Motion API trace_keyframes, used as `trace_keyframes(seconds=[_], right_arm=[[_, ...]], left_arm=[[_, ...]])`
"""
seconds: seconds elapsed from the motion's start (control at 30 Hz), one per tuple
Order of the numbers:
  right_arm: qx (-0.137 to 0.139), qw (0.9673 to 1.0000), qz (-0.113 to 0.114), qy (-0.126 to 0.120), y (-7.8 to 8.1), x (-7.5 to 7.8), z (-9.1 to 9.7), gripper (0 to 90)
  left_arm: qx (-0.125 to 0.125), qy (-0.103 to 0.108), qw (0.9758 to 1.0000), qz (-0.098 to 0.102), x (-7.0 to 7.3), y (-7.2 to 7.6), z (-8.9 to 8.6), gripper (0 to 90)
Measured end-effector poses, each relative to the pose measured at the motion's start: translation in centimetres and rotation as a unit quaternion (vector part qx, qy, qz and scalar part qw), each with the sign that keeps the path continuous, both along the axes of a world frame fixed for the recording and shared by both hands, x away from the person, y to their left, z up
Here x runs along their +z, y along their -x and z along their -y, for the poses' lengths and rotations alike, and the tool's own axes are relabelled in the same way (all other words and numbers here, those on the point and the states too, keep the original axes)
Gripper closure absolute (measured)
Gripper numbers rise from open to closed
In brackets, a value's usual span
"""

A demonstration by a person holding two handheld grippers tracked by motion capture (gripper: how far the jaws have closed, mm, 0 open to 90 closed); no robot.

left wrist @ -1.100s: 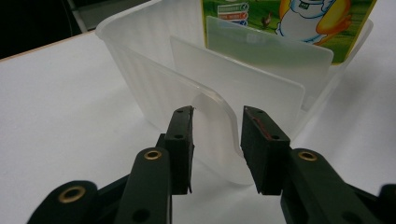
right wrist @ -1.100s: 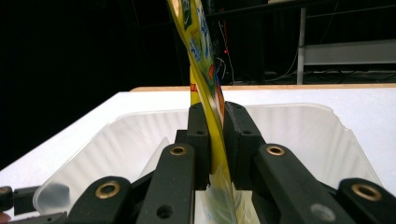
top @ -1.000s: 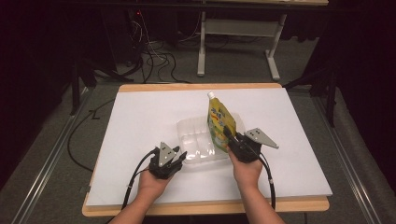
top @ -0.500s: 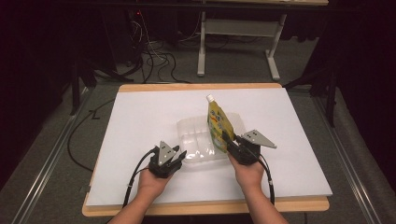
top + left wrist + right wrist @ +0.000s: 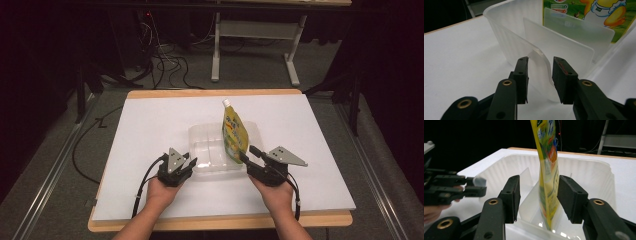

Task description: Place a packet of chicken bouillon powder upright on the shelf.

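Left gripper (image 5: 188, 163) is placed at the near-left corner of the clear plastic tray (image 5: 210, 150) on the white counter (image 5: 150, 125); jaws are apart, the tray's corner lip between them, contact unclear. A yellow pouch (image 5: 234, 136) is stood upright in the tray's right compartment, beside a divider (image 5: 564, 37). Right gripper (image 5: 246, 156) is held open around the pouch's lower edge, not clamped.

My left tongs (image 5: 186, 163) and right tongs (image 5: 246, 154) are black, each capped with a grey three-cornered plate, brass-coloured rivets along the jaw arms, a black cable trailing back. My forearms are bare.
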State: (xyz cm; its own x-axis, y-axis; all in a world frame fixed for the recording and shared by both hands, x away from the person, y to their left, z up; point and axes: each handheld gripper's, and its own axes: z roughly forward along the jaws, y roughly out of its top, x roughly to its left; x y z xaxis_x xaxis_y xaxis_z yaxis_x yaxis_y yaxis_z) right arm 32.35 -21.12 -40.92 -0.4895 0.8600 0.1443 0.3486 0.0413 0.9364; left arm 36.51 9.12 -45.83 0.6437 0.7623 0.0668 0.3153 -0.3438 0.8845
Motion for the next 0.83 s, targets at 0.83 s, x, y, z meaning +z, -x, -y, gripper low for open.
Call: trace_keyframes(seconds=[0.83], right_arm=[[-0.113, 0.9933, 0.017, 0.014, 1.9, -1.0, 13.3, 41.5]], left_arm=[[0.058, 0.079, 0.9945, -0.036, 1.7, 3.1, -9.4, 47.0]])
